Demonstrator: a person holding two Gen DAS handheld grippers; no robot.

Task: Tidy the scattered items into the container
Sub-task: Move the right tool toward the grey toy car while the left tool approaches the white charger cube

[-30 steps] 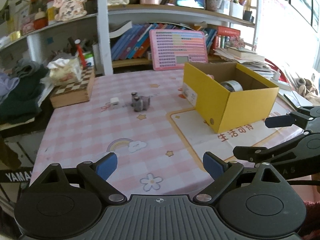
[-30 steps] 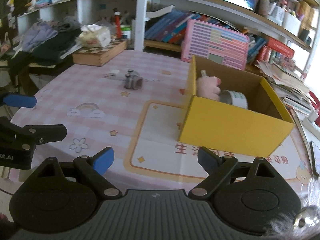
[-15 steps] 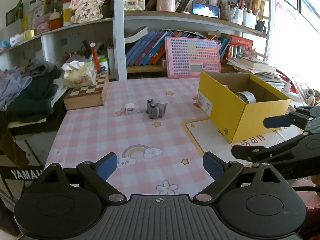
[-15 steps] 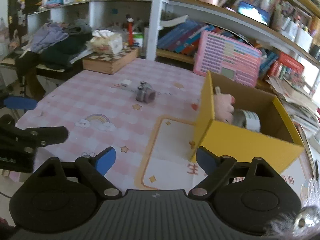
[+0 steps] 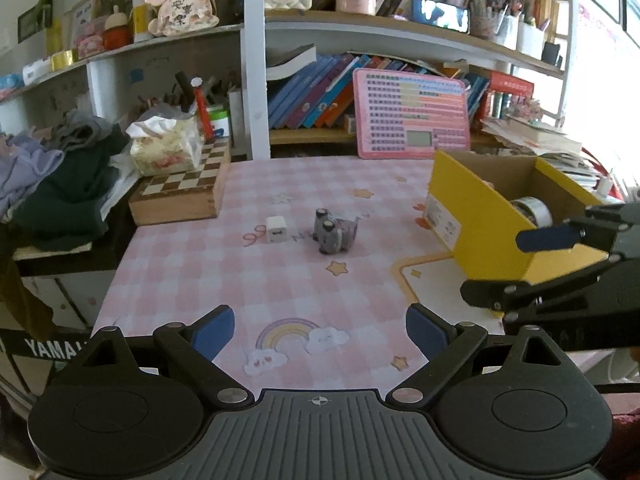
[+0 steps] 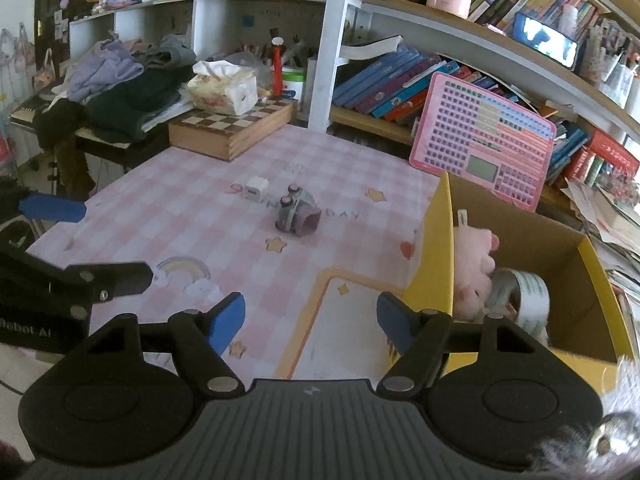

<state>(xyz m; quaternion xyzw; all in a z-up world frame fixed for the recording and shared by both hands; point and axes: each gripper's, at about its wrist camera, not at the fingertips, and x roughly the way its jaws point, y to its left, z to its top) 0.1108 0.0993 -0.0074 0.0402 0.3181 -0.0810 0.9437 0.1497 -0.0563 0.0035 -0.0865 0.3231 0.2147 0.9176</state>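
Observation:
A small grey toy (image 5: 332,232) (image 6: 298,214) and a white cube (image 5: 277,229) (image 6: 256,189) lie mid-table on the pink checked cloth. The yellow cardboard box (image 5: 480,220) (image 6: 434,264) stands to the right and holds a pink plush (image 6: 474,276) and a tape roll (image 6: 524,292). My left gripper (image 5: 320,332) is open over the near edge of the table, nothing between its fingers. My right gripper (image 6: 310,318) hangs near the box's front left corner; its jaws are closing with nothing between them. Each gripper shows at the edge of the other's view.
A wooden chess box (image 5: 184,192) with a tissue pack (image 5: 164,148) sits at the table's far left. A pink keyboard toy (image 5: 412,114) leans against the bookshelf behind. Clothes (image 5: 52,176) are piled left of the table. A printed mat (image 6: 352,320) lies under the box.
Both grippers have pulled back from the table, so toy, cube and box look farther off. The right gripper's fingers stand closer together than before.

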